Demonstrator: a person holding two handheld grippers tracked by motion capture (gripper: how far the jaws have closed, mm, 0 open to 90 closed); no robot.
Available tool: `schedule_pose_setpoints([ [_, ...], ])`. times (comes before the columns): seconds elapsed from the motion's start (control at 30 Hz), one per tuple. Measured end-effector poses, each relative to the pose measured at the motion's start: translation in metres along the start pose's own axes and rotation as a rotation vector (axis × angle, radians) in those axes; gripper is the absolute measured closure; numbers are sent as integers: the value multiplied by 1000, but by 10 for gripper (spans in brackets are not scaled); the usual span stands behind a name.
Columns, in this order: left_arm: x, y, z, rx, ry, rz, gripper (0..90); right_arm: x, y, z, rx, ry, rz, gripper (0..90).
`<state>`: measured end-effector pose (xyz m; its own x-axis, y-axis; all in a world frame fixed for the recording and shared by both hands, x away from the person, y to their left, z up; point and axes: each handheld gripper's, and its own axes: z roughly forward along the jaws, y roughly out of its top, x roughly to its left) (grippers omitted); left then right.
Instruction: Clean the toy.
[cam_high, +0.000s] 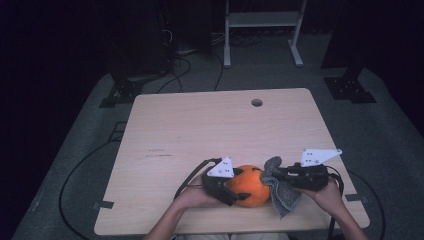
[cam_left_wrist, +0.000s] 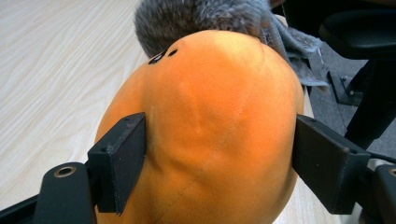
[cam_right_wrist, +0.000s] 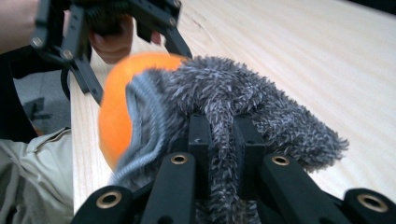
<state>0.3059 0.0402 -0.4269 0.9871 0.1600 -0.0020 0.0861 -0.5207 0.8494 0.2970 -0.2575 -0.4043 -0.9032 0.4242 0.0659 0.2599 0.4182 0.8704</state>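
Observation:
An orange soft rounded toy (cam_high: 248, 186) sits at the near edge of the table, and my left gripper (cam_high: 241, 185) is shut on it from the left. In the left gripper view both black fingers (cam_left_wrist: 121, 158) press into the sides of the orange toy (cam_left_wrist: 210, 121). My right gripper (cam_high: 276, 176) is shut on a grey fuzzy cloth (cam_high: 282, 197) that hangs down and touches the toy's right side. In the right gripper view the cloth (cam_right_wrist: 261, 102) is pinched in my right gripper (cam_right_wrist: 223, 140) and drapes over the orange toy (cam_right_wrist: 114, 107).
The light wooden table (cam_high: 210, 125) has a round cable hole (cam_high: 256, 102) near its far edge. A white frame (cam_high: 262, 30) and black stand bases (cam_high: 117, 92) stand on the floor beyond. Cables (cam_high: 75, 175) run along the floor at the left.

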Motion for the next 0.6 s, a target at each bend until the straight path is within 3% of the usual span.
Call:
schedule_pose_setpoints([
  [0.07, -4, 4, 3, 6, -1, 23, 215, 7, 15, -1, -14, 29, -40, 796],
  [0.17, -13, 9, 8, 34, -3, 92, 215, 19, 40, 8, -8, 74, -105, 795],
  [0.27, -13, 9, 6, 57, -1, 92, 222, 21, 52, 25, 61, 89, -147, 796],
  [0.37, -7, 2, 0, 39, -5, 46, 238, 11, 42, 31, 55, 93, -106, 796],
  [0.6, 7, -10, -7, -23, -20, -57, 242, -8, -9, 11, -35, 40, 53, 796],
])
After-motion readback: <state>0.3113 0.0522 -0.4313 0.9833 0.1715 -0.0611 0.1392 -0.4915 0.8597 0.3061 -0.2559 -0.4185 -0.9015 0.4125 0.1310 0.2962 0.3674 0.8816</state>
